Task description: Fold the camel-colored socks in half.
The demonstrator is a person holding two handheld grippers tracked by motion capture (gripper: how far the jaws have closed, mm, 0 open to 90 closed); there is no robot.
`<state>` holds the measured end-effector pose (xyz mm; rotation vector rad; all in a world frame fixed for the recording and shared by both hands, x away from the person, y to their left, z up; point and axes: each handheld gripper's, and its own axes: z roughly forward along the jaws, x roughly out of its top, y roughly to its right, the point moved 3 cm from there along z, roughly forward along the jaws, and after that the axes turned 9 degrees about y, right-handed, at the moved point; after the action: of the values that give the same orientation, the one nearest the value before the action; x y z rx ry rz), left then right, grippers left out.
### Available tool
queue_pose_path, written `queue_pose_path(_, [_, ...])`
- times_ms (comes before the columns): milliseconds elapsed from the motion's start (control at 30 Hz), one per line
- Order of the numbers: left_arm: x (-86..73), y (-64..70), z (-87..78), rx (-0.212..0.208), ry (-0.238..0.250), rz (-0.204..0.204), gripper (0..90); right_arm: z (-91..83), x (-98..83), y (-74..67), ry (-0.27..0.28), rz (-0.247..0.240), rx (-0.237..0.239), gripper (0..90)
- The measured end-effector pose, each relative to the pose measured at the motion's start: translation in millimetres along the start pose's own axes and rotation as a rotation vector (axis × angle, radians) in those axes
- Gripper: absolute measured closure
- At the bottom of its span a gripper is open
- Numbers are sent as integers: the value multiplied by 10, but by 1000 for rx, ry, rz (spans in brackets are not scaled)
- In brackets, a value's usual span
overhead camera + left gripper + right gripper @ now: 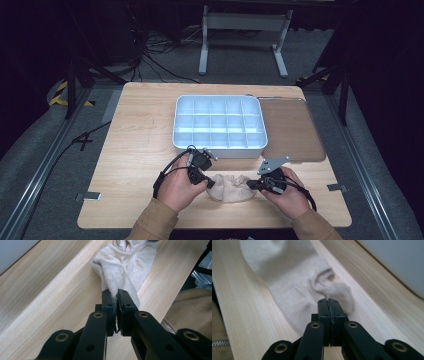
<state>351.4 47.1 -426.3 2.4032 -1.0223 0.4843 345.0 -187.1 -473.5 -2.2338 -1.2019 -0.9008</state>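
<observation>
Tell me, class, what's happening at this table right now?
A person is working a beige sock with two handheld grippers on a wooden table. The left gripper is shut on one end of the sock, pinching a fold of fabric. The right gripper is shut at the other end, its tips at a raised fold; whether fabric is caught between them is hard to tell. Behind the sock sit a white compartment tray, its cells empty, and a brown mat.

Both grippers are matte black, the left gripper (pixel 210 183) and the right gripper (pixel 249 185) alike, with brass-ringed screw holes along their arms. A black cable (pixel 167 169) loops off the left one; a grey three-cornered plate (pixel 272 164) tops the right. Tan sleeves (pixel 155 221) cover both forearms.
</observation>
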Motion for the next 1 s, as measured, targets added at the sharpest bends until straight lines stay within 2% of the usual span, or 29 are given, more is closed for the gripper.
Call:
queue_pose_path(100, [35, 28, 3, -6, 13, 3, 855, 59, -43, -8, -24, -9, 2, 900])
queue_pose_path(267, [120, 84, 40, -25, 34, 28, 855, 65, -65, 3, -4, 8, 3, 900])
queue_pose_path(433, [214, 167, 106, -44, 46, 56, 854, 74, -74, -33, 8, 3, 11, 900])
queue_pose_path(600, [291, 232, 177, -60, 38, 85, 854, 91, -74, -86, 21, -14, 15, 900])
queue_pose_path(633, [293, 241, 190, -62, 39, 77, 854, 101, -70, -100, 25, -15, 22, 900])
queue_pose_path(833, [326, 257, 252, -67, 35, 97, 855, 145, -47, -134, 38, -12, 36, 900])
queue_pose_path(1000, [345, 297, 311, -71, 31, 98, 855, 173, -32, -147, 48, -15, 42, 900])
